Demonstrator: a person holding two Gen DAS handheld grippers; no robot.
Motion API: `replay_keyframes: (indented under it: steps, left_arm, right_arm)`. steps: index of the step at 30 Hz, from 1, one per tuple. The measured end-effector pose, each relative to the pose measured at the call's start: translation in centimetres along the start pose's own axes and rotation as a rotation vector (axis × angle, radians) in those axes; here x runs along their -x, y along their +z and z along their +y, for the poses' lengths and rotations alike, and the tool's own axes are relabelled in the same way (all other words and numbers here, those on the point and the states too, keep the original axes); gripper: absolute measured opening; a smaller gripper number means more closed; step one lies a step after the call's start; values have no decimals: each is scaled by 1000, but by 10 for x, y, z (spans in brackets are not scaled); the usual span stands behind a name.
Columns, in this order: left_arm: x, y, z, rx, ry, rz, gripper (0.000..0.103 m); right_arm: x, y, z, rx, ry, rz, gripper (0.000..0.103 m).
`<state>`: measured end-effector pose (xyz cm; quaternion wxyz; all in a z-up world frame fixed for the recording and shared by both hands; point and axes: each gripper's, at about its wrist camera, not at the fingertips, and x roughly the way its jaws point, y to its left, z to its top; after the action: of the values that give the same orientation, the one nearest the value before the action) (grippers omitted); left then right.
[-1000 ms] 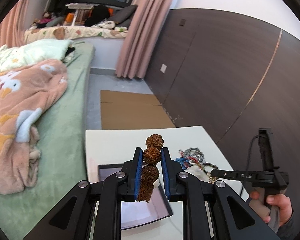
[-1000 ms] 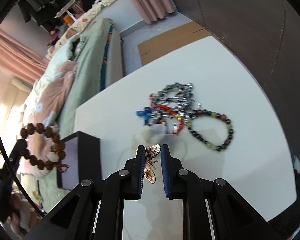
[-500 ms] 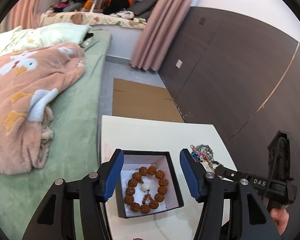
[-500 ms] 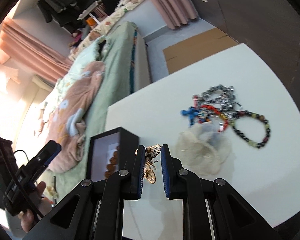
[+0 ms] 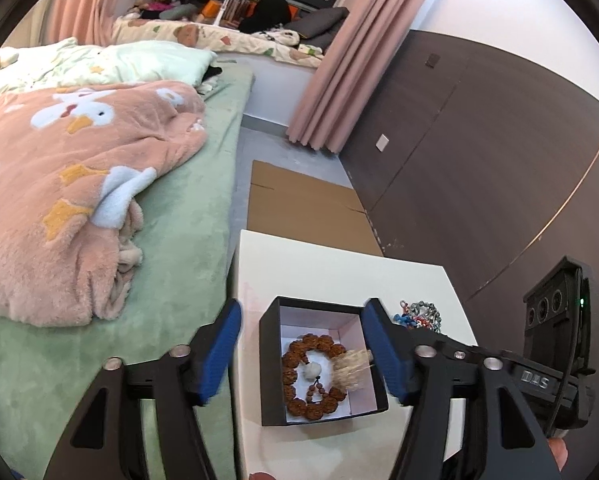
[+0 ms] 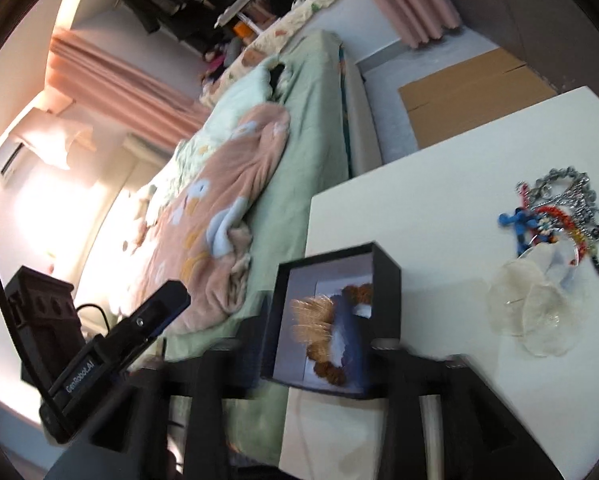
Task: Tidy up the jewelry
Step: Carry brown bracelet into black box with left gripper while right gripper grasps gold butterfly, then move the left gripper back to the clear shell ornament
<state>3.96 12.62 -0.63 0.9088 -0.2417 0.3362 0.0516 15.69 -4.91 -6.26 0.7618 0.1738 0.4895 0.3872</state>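
An open black box (image 5: 270, 372) with a white lining stands on the white table (image 5: 339, 272). A brown bead bracelet (image 5: 295, 376) lies inside it. My left gripper (image 5: 304, 320) hovers over the box with its jaws opening and nothing between the blue pads. From the right, my right gripper (image 6: 319, 334) is over the same box (image 6: 387, 292), blurred, with its jaws opening. A gold piece (image 6: 313, 318) is blurred in the box, free of the pads, beside the bracelet (image 6: 327, 356). The gold piece (image 5: 351, 366) also shows blurred in the left wrist view.
A tangle of bead bracelets and chains (image 6: 559, 212) lies on the table (image 6: 439, 220) at the right, with a clear pouch (image 6: 535, 308) in front of it. A bed with a pink blanket (image 5: 71, 184) runs along the table's left edge. Flat cardboard (image 5: 303, 208) lies on the floor beyond.
The left gripper opened and the brown bracelet dropped into the box. The right gripper swung left over the box and opened, and the gold piece left its pads.
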Motion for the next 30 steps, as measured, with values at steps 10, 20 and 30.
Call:
replay_keyframes:
  steps: [10,20,30]
  left_arm:
    - [3,-11,-24,-13,-54,-31,102]
    - [-17,-22,-74,-86,-84,3,102]
    - [-41,-39,-118,-176,-113,41,102]
  right_arm:
    - [57,-8,-42,-73,-129,-103,72]
    - [120,-9,-83,-145,-211,-193,72]
    - [148,-9,-124,-249,-308,-188,72]
